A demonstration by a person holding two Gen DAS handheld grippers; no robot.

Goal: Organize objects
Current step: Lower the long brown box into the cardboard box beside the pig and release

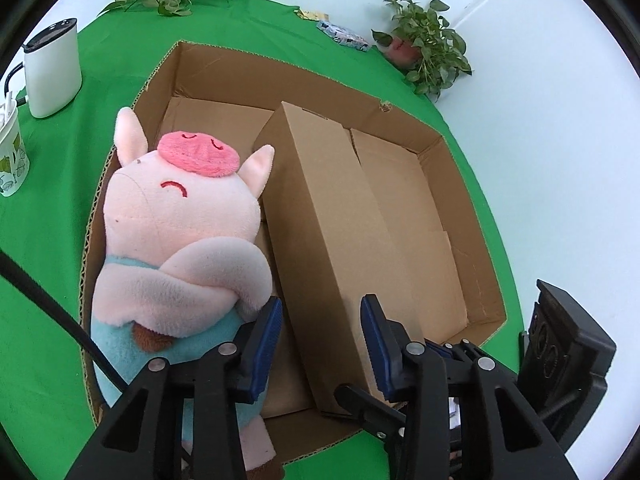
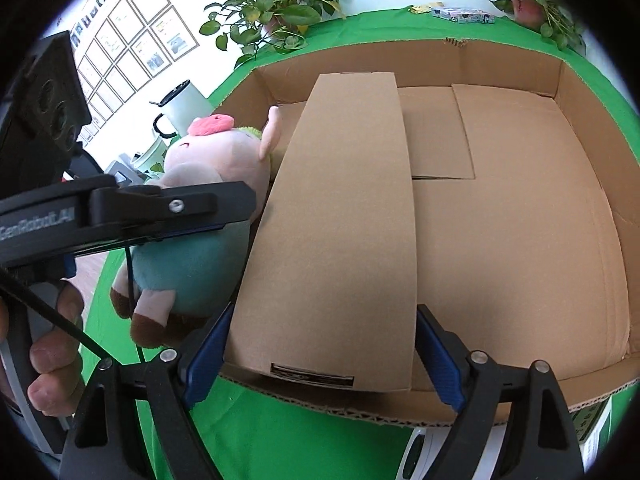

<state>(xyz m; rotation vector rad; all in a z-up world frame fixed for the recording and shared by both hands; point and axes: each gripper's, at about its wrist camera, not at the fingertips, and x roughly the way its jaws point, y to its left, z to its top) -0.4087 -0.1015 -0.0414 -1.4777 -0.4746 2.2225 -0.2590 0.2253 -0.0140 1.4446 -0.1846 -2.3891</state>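
Nearest you, your right hand-held gripper (image 2: 320, 354) is spread wide, its blue pads (image 2: 438, 364) flanking the near end of the long carton (image 2: 340, 220). The carton fills the gap between the pads; whether they press on its sides or merely stand beside them, you cannot tell from this view. Your left hand-held gripper (image 1: 320, 344) is also spread, pinching nothing: one pad (image 1: 266, 346) sits right against the pig (image 1: 180, 240), the other (image 1: 374, 344) hangs over the carton's near end.

Judging by how things lie, you look well into the job. The pig lies in the box (image 1: 460, 152), along its left wall with head towards the far end and one foot sticking out past the near rim. The carton lies lengthwise just beside it, roughly down the middle, its near end at the front wall. The right half of the box floor is bare cardboard flaps, so there is room for more.

Farther out on the green tabletop (image 1: 48, 280), several things remain outside the box: a patterned cup (image 1: 12, 160) and a white jug (image 1: 52, 68) to the left, and at the far edge a small blue packet (image 1: 344, 36) with a yellowish item (image 1: 314, 13) near it. Whether those count as objects to pack, the pictures do not say. Potted plants (image 1: 424, 44) stand beyond.
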